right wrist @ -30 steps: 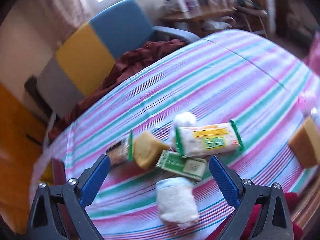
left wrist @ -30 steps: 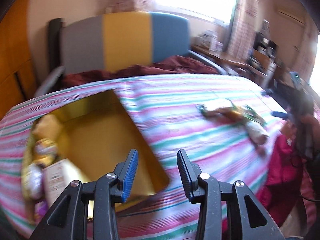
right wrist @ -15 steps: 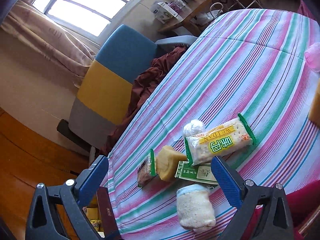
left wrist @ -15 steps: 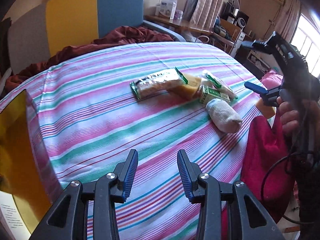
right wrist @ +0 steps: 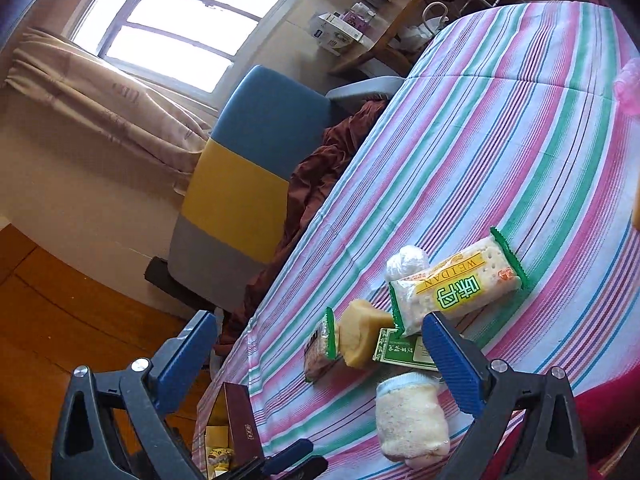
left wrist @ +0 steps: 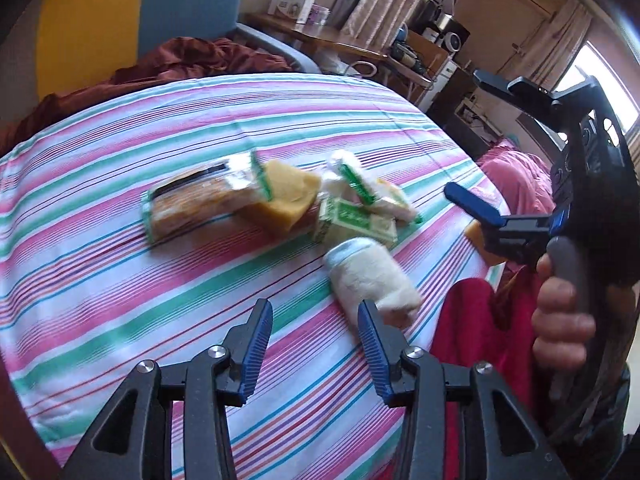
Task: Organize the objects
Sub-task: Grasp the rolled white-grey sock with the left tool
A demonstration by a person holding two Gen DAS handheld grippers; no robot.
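Left gripper (left wrist: 315, 344) hovers low over the striped tablecloth (left wrist: 120, 280) with its jaws opening and nothing between them; the nearest thing, a white fluffy roll (left wrist: 372, 276) in clear wrap, lies just ahead and a little to the right of its right finger. Right gripper (right wrist: 320, 364) is spread wide and empty, held up at the table edge by a hand (left wrist: 560, 312), with the pile showing between its fingers. The things still to be organized sit in 1 loose cluster near the middle of the table: a cracker pack (left wrist: 196, 204) with green ends, a tan spongy block (left wrist: 286, 200) touching it, a green-and-white flat box (left wrist: 356, 222), a second, larger cracker pack (right wrist: 456, 288) and a small white wrapped bundle (right wrist: 406, 262) behind it. At the table's left end, the right wrist view shows an open box (right wrist: 236, 428) with a few items already inside, though what they are is too small to tell. Judging from that, the sorting is under way but mostly undone: at least 6 items remain on the cloth, none is held, and the fluffy roll looks like the likely next pick for the left side.
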